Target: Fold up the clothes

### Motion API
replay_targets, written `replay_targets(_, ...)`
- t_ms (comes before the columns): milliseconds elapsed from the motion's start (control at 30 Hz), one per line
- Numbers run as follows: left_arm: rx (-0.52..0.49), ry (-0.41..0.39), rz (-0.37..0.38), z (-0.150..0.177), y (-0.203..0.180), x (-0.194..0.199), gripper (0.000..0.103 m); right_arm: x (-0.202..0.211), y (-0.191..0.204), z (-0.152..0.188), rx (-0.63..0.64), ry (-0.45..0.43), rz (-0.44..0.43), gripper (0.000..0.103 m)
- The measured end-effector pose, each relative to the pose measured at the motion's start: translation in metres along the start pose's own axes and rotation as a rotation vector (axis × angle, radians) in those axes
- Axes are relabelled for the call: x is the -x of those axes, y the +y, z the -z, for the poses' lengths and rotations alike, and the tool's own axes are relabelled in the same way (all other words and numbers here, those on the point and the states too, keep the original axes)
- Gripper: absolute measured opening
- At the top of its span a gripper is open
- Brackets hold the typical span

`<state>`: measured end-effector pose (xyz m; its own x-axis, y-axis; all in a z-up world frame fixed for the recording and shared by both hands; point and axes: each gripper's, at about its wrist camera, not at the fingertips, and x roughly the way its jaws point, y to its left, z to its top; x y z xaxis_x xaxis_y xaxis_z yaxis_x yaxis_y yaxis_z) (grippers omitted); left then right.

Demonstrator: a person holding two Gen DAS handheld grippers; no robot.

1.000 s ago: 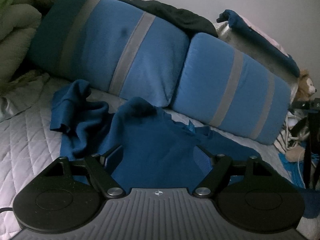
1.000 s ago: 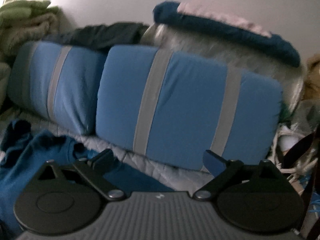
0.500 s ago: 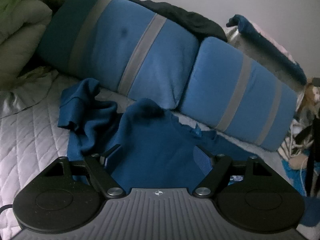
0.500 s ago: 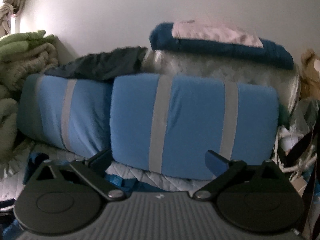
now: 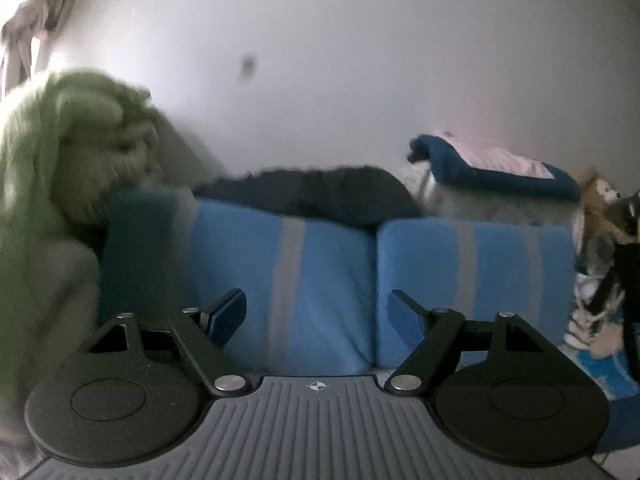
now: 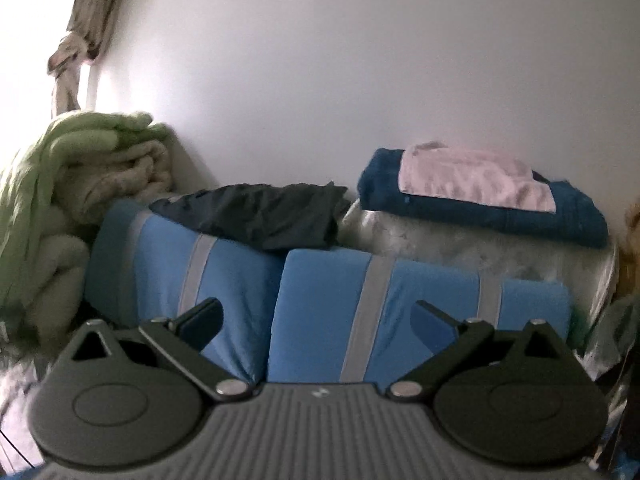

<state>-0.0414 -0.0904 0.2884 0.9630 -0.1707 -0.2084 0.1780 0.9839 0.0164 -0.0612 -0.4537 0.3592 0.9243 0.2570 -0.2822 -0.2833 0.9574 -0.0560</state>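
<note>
We've got both grippers pointed up at the wall end of the bed right now; the left gripper (image 5: 316, 316) has its jaws spread wide with nothing between them, and the right gripper (image 6: 316, 324) is the same story, wide apart and empty. Past the fingers sit 2 blue pillows with grey stripes, side by side and touching; the left pillow (image 6: 176, 280) has a dark garment (image 6: 256, 216) draped over its top, and the right pillow (image 6: 420, 312) leans against a pale shiny bundle (image 6: 460, 244). On that bundle lies a folded navy cloth (image 6: 480, 208) with a folded pink cloth (image 6: 472, 178) on top of it. Off to the left there's a heap of green and beige blankets (image 6: 68, 176), and a knotted curtain (image 6: 76, 40) hangs above it by the window. The left wrist view is blurry; a brown plush toy (image 5: 600, 200) shows at its right edge. As for a garment to fold on the mattress, we can't see one in either view.
</note>
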Motion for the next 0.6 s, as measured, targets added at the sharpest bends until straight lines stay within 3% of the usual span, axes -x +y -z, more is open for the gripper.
replay_targets(167,0.077,0.060,-0.068,0.028,0.028,-0.013,0.077,-0.020,0.015,0.050,-0.024,0.079,-0.052,0.103)
replay_targets(600,0.110,0.249,-0.183,0.117,0.076,-0.058,0.077,-0.091,0.088,0.210,-0.053,0.299,-0.099,0.103)
